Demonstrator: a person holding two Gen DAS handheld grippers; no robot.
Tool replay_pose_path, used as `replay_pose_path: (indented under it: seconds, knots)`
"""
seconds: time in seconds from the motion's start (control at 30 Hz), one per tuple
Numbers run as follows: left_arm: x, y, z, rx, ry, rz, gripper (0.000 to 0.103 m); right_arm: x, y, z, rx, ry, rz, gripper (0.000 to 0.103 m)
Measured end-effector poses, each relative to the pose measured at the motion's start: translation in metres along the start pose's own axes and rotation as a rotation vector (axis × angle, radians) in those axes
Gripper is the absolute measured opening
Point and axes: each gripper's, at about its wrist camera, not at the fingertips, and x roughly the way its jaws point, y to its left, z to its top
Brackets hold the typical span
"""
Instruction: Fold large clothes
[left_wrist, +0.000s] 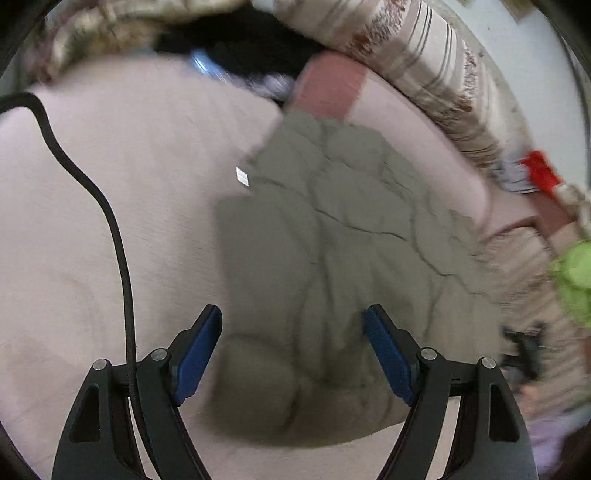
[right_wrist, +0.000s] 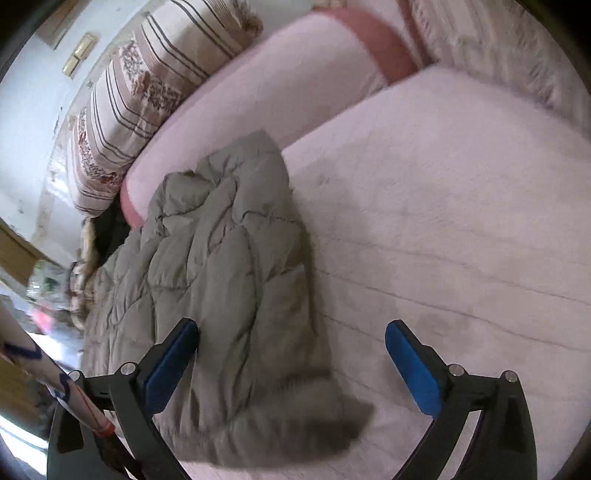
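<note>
Only left tongs show the jacket's possibly white tag.

Left view: bare sheet open from 8 to 11 o'clock, crossed by a black cable. Jacket fills centre. Pillow blocks 1 o'clock.
Right view: sheet open 12 to 4; jacket covers 7 to 11.

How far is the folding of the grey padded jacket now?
Done, it seems: the grey padded jacket lies in a compact bundle on the pink bed cover. In hand: nothing; the left gripper and right gripper are open above it. Left: perhaps tidying the loose lower edge.
</note>
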Motion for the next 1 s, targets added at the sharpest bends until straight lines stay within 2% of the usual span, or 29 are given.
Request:
replay_pose_path:
  seconds: [0.1,0.17,0.33,0.43,0.5,0.6,0.7,0.73,0.8,0.87,0.93,1.0]
  knots:
    - [0.023,0.009,0.003,-0.052,0.049,-0.088,0.092,0.029,-0.013,0.008,0.069,0.088,0.120,0.103]
    - [0.037,0.006,0.004,-0.057,0.066,-0.097,0.101,0.049,-0.017,0.009,0.091,0.146,0.202,0.103]
    - [0.043,-0.014,0.003,-0.035,0.034,-0.062,0.101,0.067,0.004,0.011,0.026,0.167,0.277,0.102]
    - [0.032,-0.034,0.008,0.006,-0.015,-0.076,0.089,0.065,0.013,0.009,0.041,0.156,0.284,0.082]
    - [0.021,-0.048,0.010,0.038,-0.061,-0.099,0.086,0.058,0.019,0.011,0.044,0.138,0.298,0.063]
    - [0.001,-0.069,0.012,0.070,-0.126,-0.157,0.083,0.042,0.032,0.017,0.021,0.099,0.308,0.051]
    - [-0.007,-0.086,0.014,0.100,-0.149,-0.192,0.082,0.019,0.047,0.023,-0.017,0.038,0.334,0.049]
    - [-0.008,-0.090,0.012,0.111,-0.156,-0.186,0.082,0.011,0.054,0.024,-0.041,0.015,0.333,0.049]
    - [0.001,-0.096,0.011,0.131,-0.149,-0.107,0.081,0.002,0.060,0.026,-0.076,-0.019,0.312,0.048]
    - [0.022,-0.092,0.007,0.155,-0.105,0.085,0.078,0.004,0.054,0.026,-0.068,-0.032,0.268,0.048]
    - [0.040,-0.083,0.004,0.153,-0.071,0.179,0.078,0.014,0.041,0.025,-0.022,-0.019,0.237,0.047]
    - [0.045,-0.074,0.003,0.113,-0.072,0.160,0.078,0.022,0.031,0.025,0.017,-0.005,0.212,0.045]
